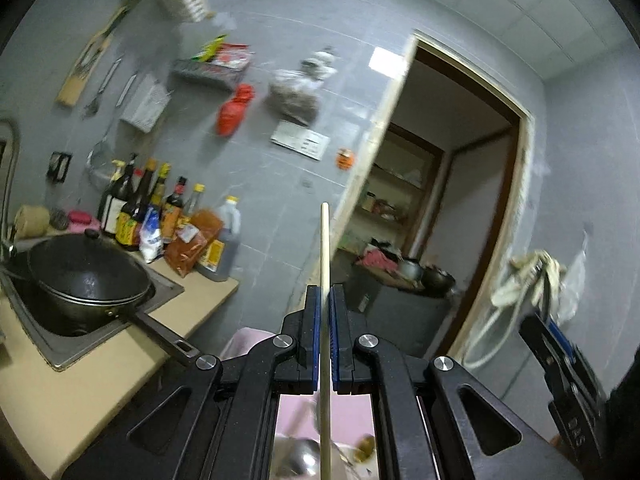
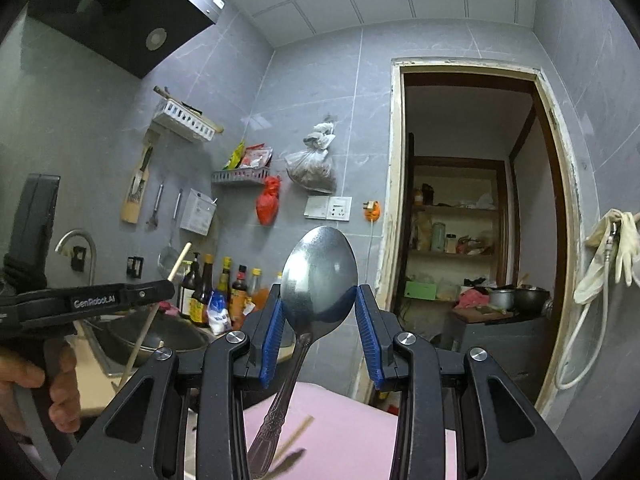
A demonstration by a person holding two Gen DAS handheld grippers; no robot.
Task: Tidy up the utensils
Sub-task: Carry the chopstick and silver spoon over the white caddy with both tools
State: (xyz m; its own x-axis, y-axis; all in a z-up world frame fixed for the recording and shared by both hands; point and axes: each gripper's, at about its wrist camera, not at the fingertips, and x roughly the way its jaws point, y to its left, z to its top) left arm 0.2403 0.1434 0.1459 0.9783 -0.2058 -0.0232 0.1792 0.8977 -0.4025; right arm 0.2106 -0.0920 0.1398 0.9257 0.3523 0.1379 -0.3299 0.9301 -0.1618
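Midway: both utensils lifted, neither stowed yet.
Left tool (image 1: 325, 304) clamps a chopstick (image 1: 325, 248); right tool (image 2: 319, 308) grips a spoon (image 2: 318, 268).

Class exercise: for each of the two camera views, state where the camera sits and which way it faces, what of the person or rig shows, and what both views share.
Left wrist view: sits on the left gripper, facing the grey tiled wall and open doorway; its jaws pinch a pale wooden chopstick; the right gripper's tip shows at right.
Right wrist view: sits on the right gripper, facing the same wall; its jaws clamp a shiny metal spoon; the left gripper and a hand show at left.
Shared: doorway, red bag, sauce bottles, black wok.
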